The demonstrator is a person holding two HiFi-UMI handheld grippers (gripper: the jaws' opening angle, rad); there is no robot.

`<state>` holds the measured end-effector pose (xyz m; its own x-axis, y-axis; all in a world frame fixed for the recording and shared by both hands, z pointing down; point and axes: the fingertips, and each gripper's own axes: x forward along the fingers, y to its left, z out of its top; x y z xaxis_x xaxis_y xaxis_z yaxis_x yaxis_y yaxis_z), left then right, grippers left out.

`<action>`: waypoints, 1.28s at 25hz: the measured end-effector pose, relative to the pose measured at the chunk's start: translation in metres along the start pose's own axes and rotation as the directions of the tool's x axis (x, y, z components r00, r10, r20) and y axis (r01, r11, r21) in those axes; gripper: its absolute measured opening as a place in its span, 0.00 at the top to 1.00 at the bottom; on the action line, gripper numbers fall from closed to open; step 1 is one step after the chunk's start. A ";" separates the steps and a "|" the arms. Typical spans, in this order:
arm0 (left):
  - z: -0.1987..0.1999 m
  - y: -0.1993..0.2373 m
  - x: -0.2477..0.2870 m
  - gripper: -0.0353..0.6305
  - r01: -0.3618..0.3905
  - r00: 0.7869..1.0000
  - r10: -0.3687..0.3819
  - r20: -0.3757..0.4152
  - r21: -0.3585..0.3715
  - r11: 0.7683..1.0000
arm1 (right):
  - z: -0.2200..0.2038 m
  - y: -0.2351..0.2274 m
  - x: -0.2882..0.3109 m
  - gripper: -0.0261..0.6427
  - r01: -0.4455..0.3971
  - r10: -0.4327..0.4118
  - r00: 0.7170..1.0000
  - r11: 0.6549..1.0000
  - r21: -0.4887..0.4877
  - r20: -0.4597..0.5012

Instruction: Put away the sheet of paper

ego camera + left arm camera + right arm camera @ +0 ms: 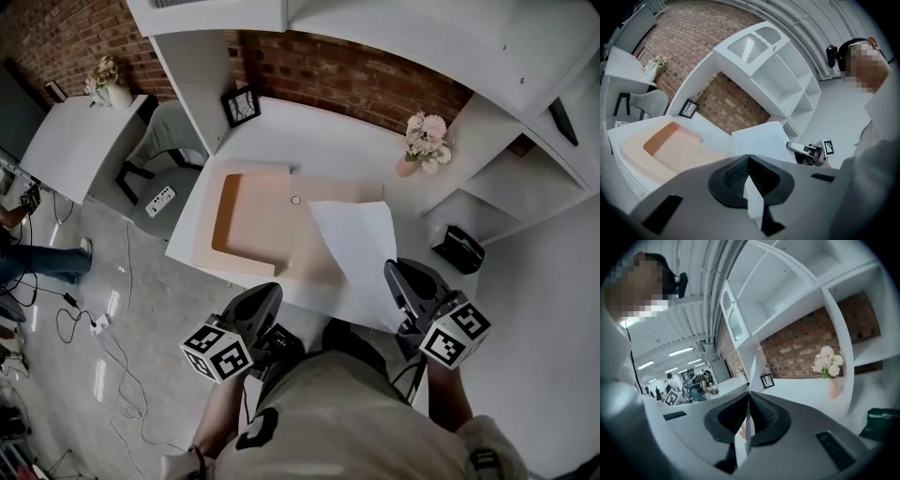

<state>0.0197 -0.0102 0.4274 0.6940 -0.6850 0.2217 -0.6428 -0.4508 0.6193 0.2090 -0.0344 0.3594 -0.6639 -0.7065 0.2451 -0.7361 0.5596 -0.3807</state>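
Observation:
The white sheet of paper (pixel 356 246) lies slanted over the right end of a peach desk tray (pixel 251 223) on the white desk. My right gripper (pixel 398 274) is shut on the sheet's near right edge. In the right gripper view the sheet (pixel 751 373) stands edge-on between the closed jaws of that gripper (pixel 749 395). My left gripper (pixel 270 291) hovers at the desk's front edge, left of the sheet and apart from it, jaws shut. The left gripper view shows the left gripper (pixel 749 158), the raised sheet (pixel 764 140), the tray (pixel 670 140) and the right gripper (pixel 797 146).
A black picture frame (pixel 241 106) leans at the back of the desk. A pink vase of flowers (pixel 424 142) stands at the back right. A black object (pixel 457 248) sits on a low shelf to the right. White shelving rises above, and a grey chair (pixel 159 187) stands left.

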 end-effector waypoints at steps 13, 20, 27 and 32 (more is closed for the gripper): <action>0.005 -0.017 0.059 0.92 -0.042 0.993 0.046 -0.109 0.041 0.998 | -0.042 -0.127 0.029 0.92 0.012 -0.022 1.000 0.838 0.545 0.012; 0.006 -0.018 0.071 0.92 -0.106 0.984 0.111 -0.136 0.047 0.993 | -0.057 -0.157 0.042 0.92 0.025 -0.021 1.000 0.776 0.630 -0.013; 0.002 -0.024 0.098 0.92 -0.143 0.976 0.148 -0.161 0.041 0.989 | -0.059 -0.186 0.044 0.92 0.022 -0.003 1.000 0.755 0.655 -0.031; -0.004 -0.028 0.115 0.92 -0.182 0.965 0.188 -0.182 0.045 0.982 | -0.070 -0.212 0.045 0.92 0.042 -0.008 0.999 0.741 0.670 -0.053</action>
<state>0.1186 -0.0738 0.4385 0.6082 -0.6417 0.4671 -0.7726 -0.3438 0.5337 0.3260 -0.1544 0.5137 -0.6637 -0.6874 0.2949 -0.4845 0.0948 -0.8696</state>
